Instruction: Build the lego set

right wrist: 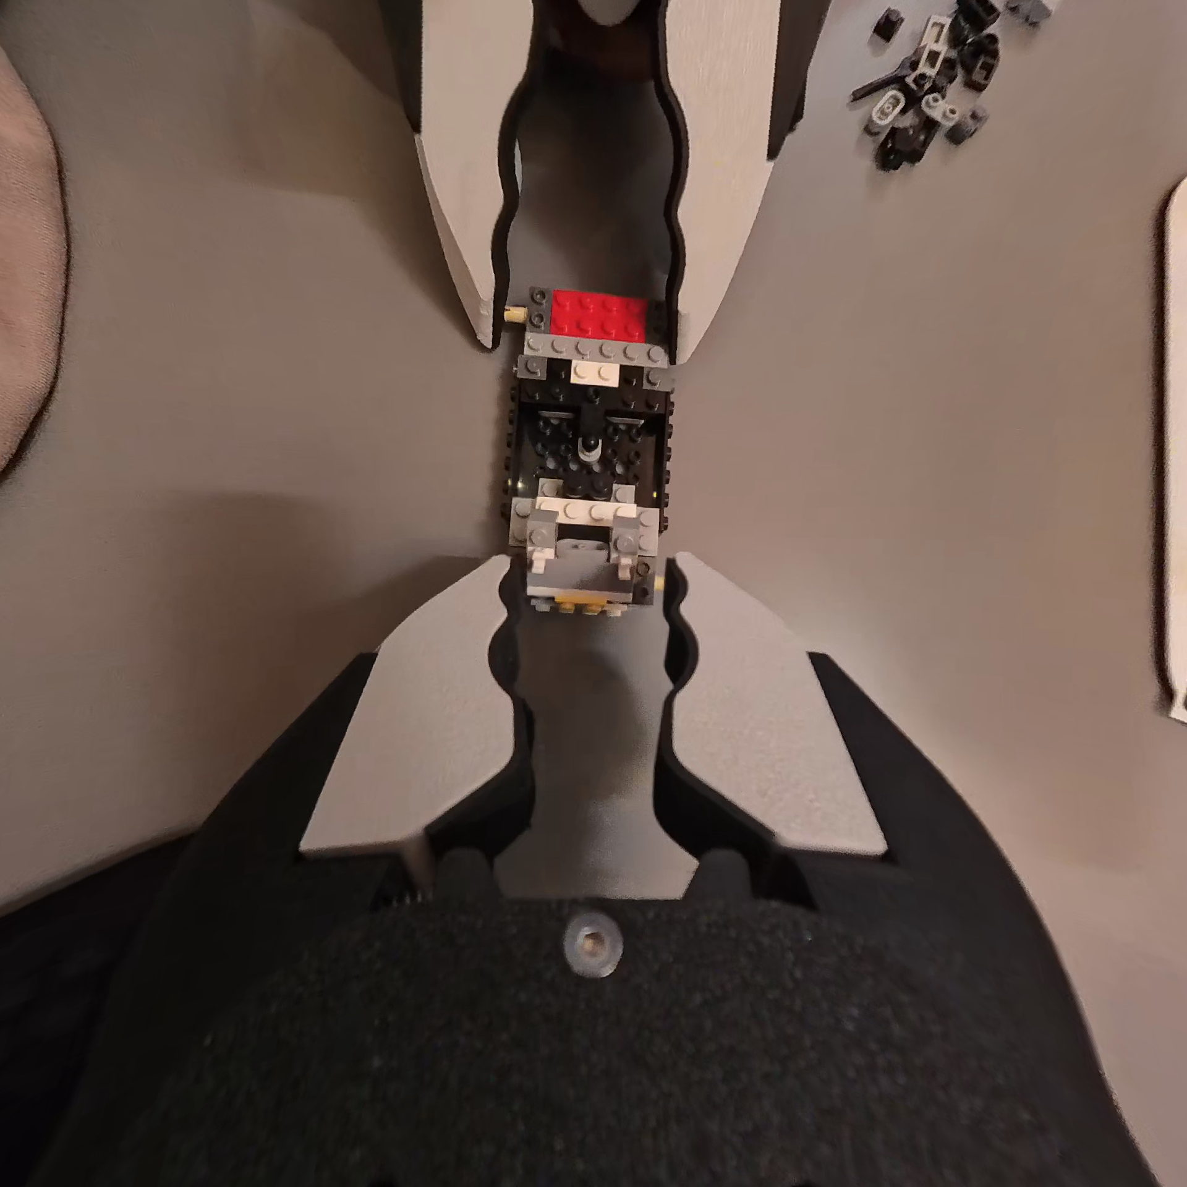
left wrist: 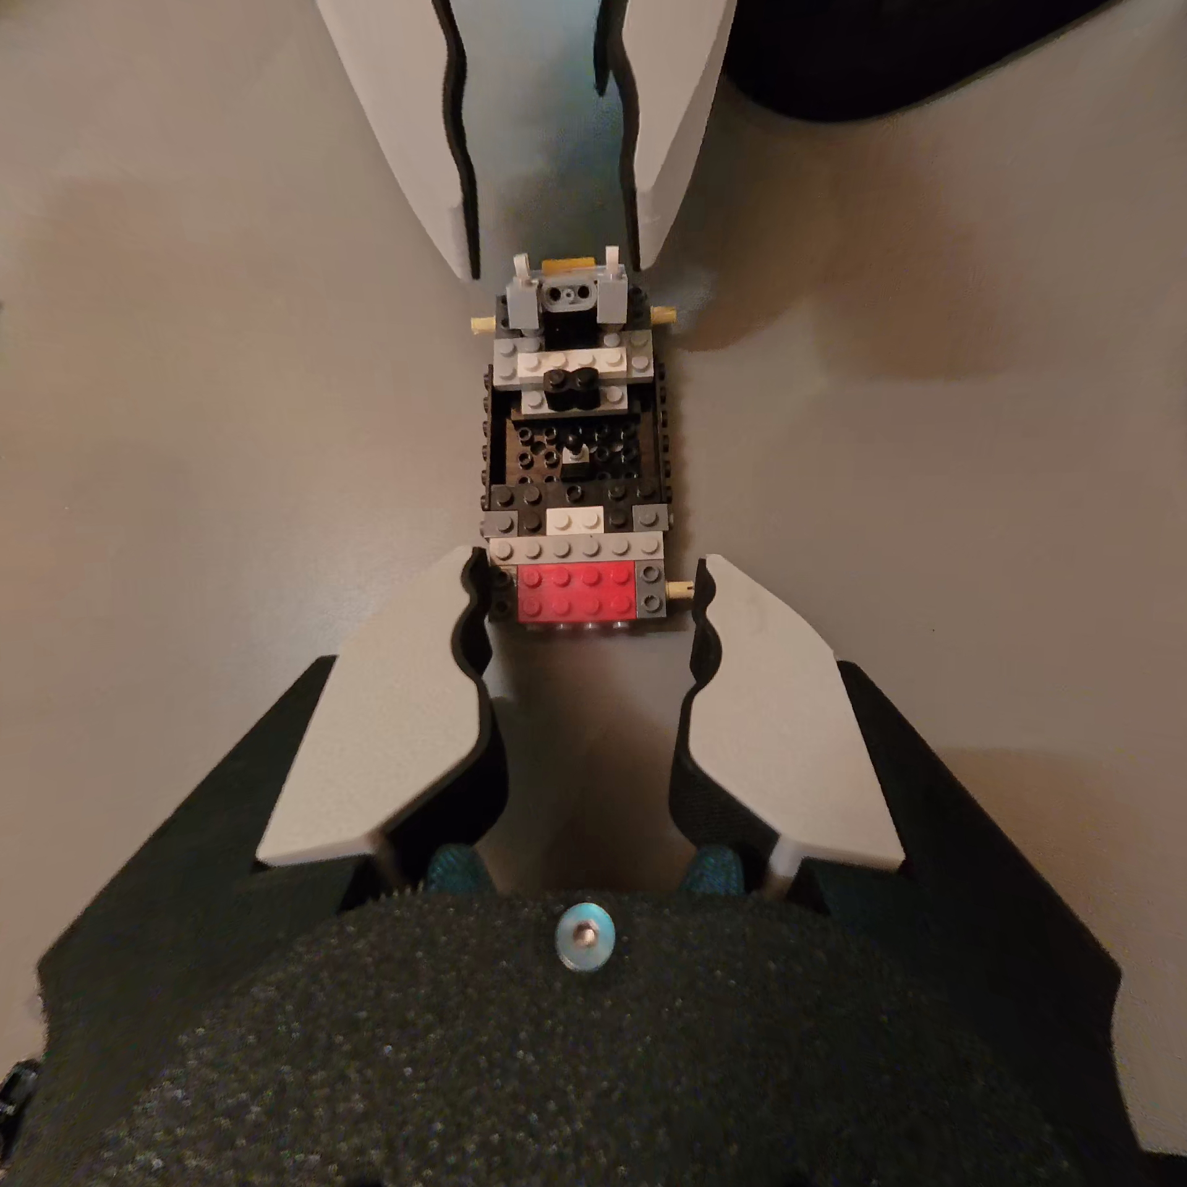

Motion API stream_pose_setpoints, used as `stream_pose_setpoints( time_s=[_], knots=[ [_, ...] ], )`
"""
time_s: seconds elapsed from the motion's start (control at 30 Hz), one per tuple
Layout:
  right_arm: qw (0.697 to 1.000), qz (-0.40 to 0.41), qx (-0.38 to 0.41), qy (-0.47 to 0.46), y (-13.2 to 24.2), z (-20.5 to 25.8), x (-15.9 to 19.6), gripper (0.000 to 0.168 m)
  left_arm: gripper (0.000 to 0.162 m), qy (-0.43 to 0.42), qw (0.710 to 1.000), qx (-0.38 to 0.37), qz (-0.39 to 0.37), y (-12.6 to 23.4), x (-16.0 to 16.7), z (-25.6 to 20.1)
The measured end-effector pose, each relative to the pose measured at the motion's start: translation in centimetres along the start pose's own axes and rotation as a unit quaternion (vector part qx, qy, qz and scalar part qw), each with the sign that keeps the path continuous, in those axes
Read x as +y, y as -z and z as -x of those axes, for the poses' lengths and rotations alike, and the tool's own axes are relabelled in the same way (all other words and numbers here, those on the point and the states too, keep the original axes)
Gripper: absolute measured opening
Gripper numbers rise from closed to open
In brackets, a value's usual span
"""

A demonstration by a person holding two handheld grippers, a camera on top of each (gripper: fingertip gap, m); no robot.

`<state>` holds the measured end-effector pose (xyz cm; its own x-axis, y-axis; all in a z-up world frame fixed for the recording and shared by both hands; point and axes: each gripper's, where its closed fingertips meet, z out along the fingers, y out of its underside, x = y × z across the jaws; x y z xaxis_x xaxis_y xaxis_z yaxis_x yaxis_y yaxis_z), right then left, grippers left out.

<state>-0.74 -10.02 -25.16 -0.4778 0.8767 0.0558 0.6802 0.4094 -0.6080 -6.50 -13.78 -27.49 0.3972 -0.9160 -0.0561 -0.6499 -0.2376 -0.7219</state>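
Observation:
A half-built lego car (left wrist: 575, 462) of black, grey and white pieces lies on the grey table, with a red brick (left wrist: 575, 594) at one end and tan axle pins sticking out of its sides. My left gripper (left wrist: 588, 578) is closed around the red end; one finger presses the side and the other meets a pin. My right gripper (right wrist: 588, 578) is closed around the opposite grey and yellow end of the car (right wrist: 588, 449). Each gripper shows at the top of the other view, the right one in the left wrist view (left wrist: 555, 270) and the left one in the right wrist view (right wrist: 581, 321).
A pile of loose black and grey lego pieces (right wrist: 925, 83) lies at the far right. A white sheet edge (right wrist: 1172, 449) is at the right border. Pinkish fabric (right wrist: 26, 257) is at the left. A dark object (left wrist: 931, 51) sits beyond the car. The grippers' ends are close to 8 centimeters from one another.

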Motion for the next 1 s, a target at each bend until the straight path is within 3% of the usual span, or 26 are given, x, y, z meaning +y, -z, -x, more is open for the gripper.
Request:
stream_pose_setpoints(
  time_s=[0.37, 0.63, 1.0],
  knots=[
    [0.996, 0.083, -0.003, 0.034, -1.0, 0.5, 0.4, 0.034, 0.060, -0.003, 1.000, 0.000, 0.001, -0.1, 0.0, 0.0],
    [0.977, 0.201, -0.048, 0.042, -0.8, 0.5, 0.6, 0.034, 0.060, -0.006, 1.000, 0.000, 0.003, -0.1, 0.0, 0.0],
    [0.965, 0.260, -0.025, -0.016, -0.8, 0.5, 0.8, 0.034, 0.060, -0.006, 1.000, -0.001, 0.004, -0.1, 0.0, 0.0]
  ],
)
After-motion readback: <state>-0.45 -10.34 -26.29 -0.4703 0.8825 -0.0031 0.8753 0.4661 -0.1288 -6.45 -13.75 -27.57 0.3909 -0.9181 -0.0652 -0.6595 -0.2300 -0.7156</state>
